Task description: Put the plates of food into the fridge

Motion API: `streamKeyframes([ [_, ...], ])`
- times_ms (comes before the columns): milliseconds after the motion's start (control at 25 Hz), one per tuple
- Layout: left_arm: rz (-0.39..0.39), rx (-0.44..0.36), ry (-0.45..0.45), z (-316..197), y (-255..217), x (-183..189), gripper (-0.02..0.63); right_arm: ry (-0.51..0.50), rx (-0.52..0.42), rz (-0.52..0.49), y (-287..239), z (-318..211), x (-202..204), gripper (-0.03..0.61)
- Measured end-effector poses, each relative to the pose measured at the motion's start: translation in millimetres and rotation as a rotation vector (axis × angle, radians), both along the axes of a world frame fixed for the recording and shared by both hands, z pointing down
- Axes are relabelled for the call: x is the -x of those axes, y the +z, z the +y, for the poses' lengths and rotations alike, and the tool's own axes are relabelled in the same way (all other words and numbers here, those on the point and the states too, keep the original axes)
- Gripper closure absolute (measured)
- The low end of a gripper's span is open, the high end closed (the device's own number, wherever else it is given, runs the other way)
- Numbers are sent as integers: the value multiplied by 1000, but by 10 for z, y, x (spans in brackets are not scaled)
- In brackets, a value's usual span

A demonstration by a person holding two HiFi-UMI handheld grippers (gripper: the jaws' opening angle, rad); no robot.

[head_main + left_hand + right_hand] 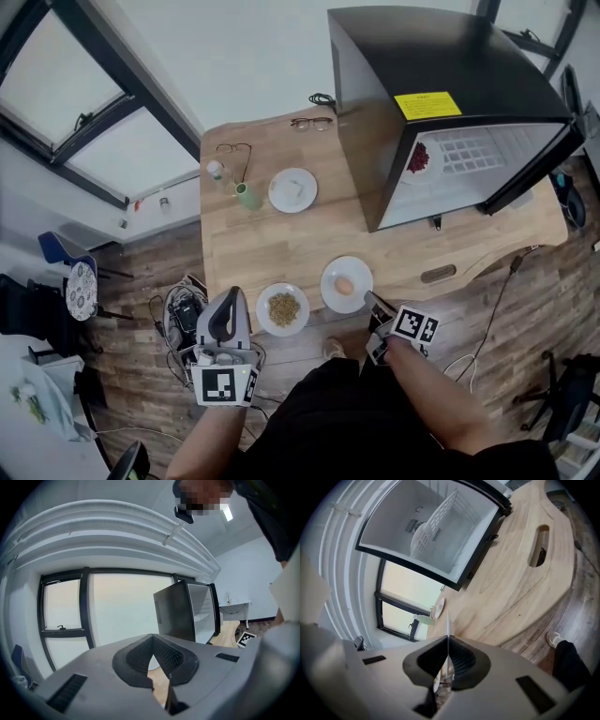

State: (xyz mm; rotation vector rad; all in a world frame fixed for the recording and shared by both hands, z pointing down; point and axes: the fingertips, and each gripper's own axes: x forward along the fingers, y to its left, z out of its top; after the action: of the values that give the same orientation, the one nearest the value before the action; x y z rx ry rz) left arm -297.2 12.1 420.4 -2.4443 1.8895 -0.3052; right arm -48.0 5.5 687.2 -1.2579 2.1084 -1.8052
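Observation:
Three plates of food lie on the wooden table [281, 244]. One with an orange-brown lump [345, 284] is at the front edge, and my right gripper [368, 298] is shut on its near rim. In the right gripper view the thin white rim [448, 625] stands edge-on between the closed pads of that gripper [447, 641]. A plate of greenish-brown food [283, 308] lies left of it. My left gripper [228, 298] hovers off the table's front left corner, tips together, holding nothing [152, 639]. A third plate with white food [292, 190] sits farther back.
The black fridge [441, 103] stands open on the table's right, with a plate of red food [418, 157] on its shelf. A green cup [247, 196], a small bottle [216, 170] and two pairs of glasses [310, 122] lie at the back. Cables clutter the floor.

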Motion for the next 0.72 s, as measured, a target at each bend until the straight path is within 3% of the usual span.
streamKeyframes([
  [720,51,-36,60,-290,-119,-513,611,70,-114,-45,-641,-266,-534,549],
])
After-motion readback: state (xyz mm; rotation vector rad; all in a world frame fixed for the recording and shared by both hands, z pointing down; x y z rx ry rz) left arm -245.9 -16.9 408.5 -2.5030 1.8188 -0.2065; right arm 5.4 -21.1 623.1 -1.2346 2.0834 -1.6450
